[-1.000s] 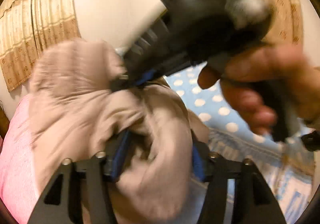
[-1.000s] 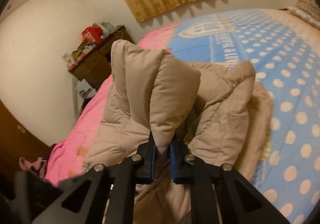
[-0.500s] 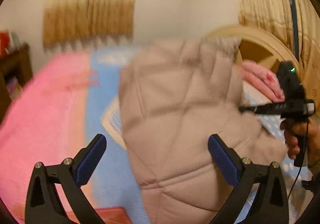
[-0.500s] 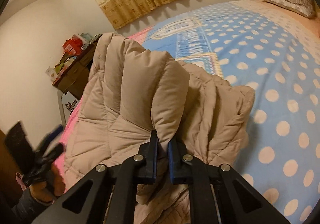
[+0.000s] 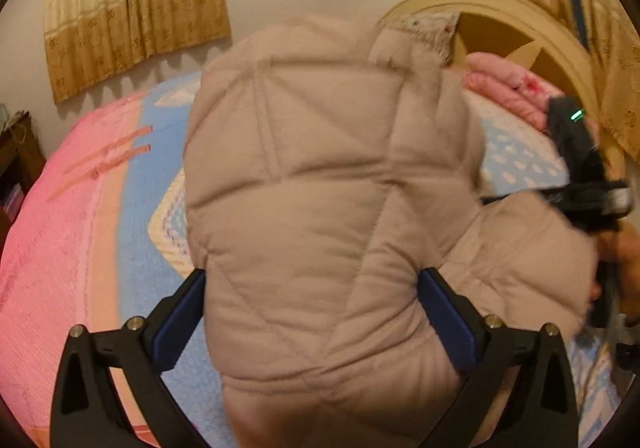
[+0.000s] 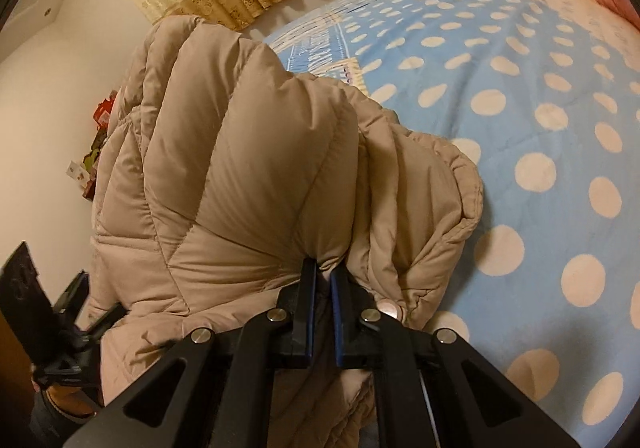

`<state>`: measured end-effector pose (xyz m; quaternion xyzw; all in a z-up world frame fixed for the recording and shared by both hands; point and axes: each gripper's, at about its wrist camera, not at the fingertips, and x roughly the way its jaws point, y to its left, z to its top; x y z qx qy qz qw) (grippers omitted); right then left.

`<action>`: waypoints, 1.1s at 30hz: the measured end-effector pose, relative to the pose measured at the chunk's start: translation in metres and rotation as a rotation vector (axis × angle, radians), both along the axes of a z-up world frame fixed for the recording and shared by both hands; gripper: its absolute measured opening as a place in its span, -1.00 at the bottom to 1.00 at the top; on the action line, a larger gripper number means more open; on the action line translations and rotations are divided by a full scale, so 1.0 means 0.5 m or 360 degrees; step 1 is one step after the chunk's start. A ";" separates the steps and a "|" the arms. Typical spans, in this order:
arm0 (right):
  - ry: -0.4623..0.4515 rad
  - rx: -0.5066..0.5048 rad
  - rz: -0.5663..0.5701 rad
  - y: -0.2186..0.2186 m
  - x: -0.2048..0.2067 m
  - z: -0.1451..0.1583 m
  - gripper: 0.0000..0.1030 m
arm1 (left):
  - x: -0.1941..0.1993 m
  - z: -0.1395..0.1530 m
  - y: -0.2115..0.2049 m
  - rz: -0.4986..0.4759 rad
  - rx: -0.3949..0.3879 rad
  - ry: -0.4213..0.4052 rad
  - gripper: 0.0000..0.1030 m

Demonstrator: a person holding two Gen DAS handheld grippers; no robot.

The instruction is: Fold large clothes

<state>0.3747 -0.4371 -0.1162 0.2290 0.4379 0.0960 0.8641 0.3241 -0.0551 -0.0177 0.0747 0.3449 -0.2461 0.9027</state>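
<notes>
Right wrist view: right gripper (image 6: 323,280) pinching a puffy fold of the beige quilted down jacket (image 6: 248,168), blue pads pressed almost together, garment bunched over the blue white-dotted bedspread (image 6: 540,96). Left wrist view: left gripper (image 5: 312,312) spread wide, fingers (image 5: 448,316) flanking the jacket's padded bulk (image 5: 320,188), no squeeze visible. Beyond, pink blanket (image 5: 52,240), gold curtain (image 5: 132,4), wooden headboard (image 5: 520,24).

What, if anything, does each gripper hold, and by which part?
The right gripper is shut on a pinched fold of the beige puffer jacket. The left gripper is open around the jacket's bulk, gripping nothing.
</notes>
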 end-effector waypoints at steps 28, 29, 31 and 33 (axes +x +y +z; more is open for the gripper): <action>-0.0004 -0.0017 0.0015 0.015 0.025 -0.043 -0.93 | 0.151 -0.093 0.027 0.0250 -0.0056 0.0186 1.00; -0.0005 -0.0016 0.0016 0.015 0.025 -0.043 -0.94 | 0.151 -0.093 0.026 0.0251 -0.0060 0.0185 1.00; -0.0003 -0.0025 0.0022 0.015 0.027 -0.044 -0.94 | 0.156 -0.098 0.028 0.0255 -0.0066 0.0188 1.00; -0.0004 -0.0043 0.0027 0.020 0.024 -0.043 -0.94 | 0.149 -0.097 0.024 0.0255 -0.0065 0.0189 1.00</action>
